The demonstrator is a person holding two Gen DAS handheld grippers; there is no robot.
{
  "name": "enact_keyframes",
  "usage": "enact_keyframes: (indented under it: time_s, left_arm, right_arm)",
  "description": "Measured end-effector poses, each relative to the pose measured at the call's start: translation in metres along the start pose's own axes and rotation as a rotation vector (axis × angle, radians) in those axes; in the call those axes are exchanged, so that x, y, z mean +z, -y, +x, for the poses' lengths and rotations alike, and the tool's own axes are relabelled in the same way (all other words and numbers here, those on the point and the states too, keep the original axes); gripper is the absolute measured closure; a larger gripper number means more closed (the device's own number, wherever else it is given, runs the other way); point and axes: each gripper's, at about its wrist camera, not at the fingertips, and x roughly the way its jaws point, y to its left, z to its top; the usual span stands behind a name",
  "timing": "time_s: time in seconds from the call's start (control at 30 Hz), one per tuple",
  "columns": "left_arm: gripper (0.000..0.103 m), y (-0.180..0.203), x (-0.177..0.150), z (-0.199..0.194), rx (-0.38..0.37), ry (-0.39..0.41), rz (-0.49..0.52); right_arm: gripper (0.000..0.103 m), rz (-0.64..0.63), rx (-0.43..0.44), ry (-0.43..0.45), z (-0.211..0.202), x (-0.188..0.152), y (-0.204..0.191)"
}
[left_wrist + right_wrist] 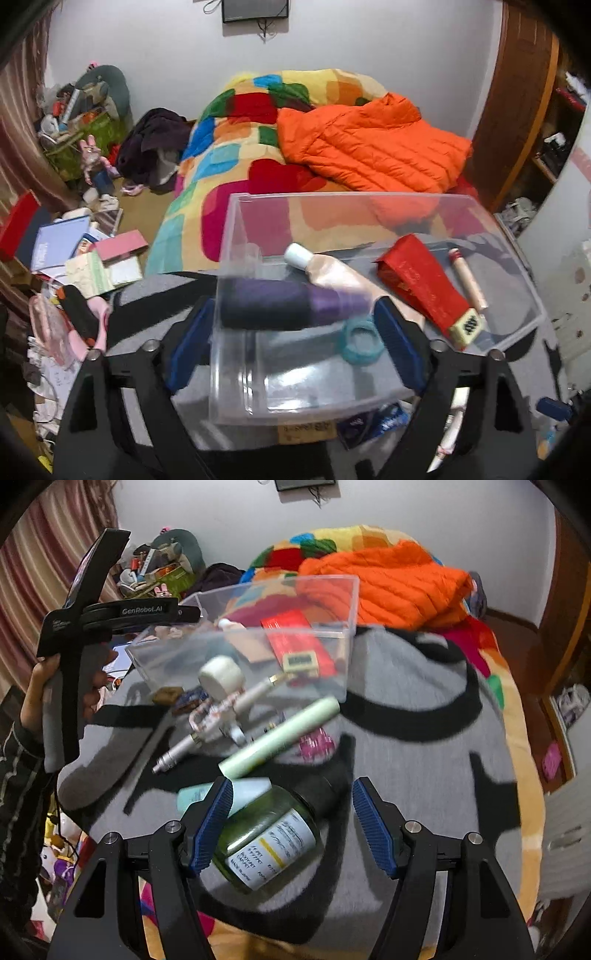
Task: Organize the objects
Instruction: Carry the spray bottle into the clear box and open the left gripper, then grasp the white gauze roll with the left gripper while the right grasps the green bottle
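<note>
Green jar [269,843] lies between wide right fingers [364,825]; left fingers [397,338], seemingly parted, straddle the purple bottle [291,304] above the bin's rim [369,195]

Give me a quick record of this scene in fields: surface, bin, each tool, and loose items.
surface: grey blanket spread over the bed
bin: clear plastic bin, holding a red box, a white-capped tube and a teal ring
left tool: open, a purple bottle between its fingers above the bin, blurred
right tool: open around a green jar lying on its side
loose items: pale green tube, silver pen
</note>
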Motion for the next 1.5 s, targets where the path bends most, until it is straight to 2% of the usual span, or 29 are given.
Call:
enact_keyframes:
  time_s: [0.2, 0.3, 0.37, 0.5, 0.63, 0.87, 0.93, 1.0, 1.17, 1.23, 1.27, 1.4, 1.5]
  left_arm:
    - [0.019, -0.003, -0.004, -0.003, -0.020, 0.002, -0.014]
    - [0.019, -0.005, -0.008, -0.015, -0.026, 0.021, -0.026]
    - [0.019, -0.004, -0.013, -0.025, -0.027, 0.039, -0.029]
    - [0.019, 0.004, -0.027, -0.052, -0.094, 0.080, -0.026]
    - [0.017, 0.024, -0.040, -0.070, -0.144, 0.112, 0.019]
    - [0.017, 0.064, -0.060, -0.050, -0.188, 0.047, 0.087]
    - [0.017, 0.068, -0.062, -0.039, -0.202, 0.020, 0.078]
    - [0.017, 0.071, -0.064, -0.032, -0.208, 0.007, 0.072]
    - [0.029, 0.076, -0.066, -0.022, -0.215, 0.000, 0.076]
    - [0.040, 0.076, -0.066, -0.019, -0.225, -0.006, 0.073]
    - [0.042, 0.076, -0.067, -0.017, -0.231, -0.012, 0.075]
    - [0.065, 0.078, -0.069, -0.013, -0.246, -0.019, 0.080]
    - [0.065, 0.076, -0.070, -0.014, -0.256, -0.008, 0.070]
  right_arm:
    - [0.040, 0.025, -0.021, -0.022, 0.000, -0.015, 0.010]
    - [0.047, 0.034, -0.026, -0.016, -0.001, -0.018, 0.015]
    - [0.047, 0.033, -0.025, -0.006, -0.002, -0.016, 0.016]
    - [0.047, 0.010, -0.006, 0.016, -0.006, -0.008, 0.017]
    - [0.047, -0.028, -0.017, 0.032, -0.004, -0.001, 0.016]
    - [0.051, -0.021, 0.002, 0.038, 0.003, 0.001, 0.020]
    - [0.062, -0.010, 0.004, 0.042, 0.002, 0.000, 0.024]
    - [0.064, 0.002, -0.002, 0.039, 0.002, -0.001, 0.029]
    - [0.065, 0.037, -0.008, 0.051, -0.003, -0.006, 0.041]
    - [0.065, 0.045, -0.012, 0.058, -0.005, -0.007, 0.043]
    - [0.065, 0.046, -0.014, 0.062, -0.006, -0.006, 0.044]
    - [0.065, 0.044, -0.023, 0.084, -0.013, -0.003, 0.042]
    - [0.065, 0.044, -0.023, 0.106, -0.018, 0.003, 0.041]
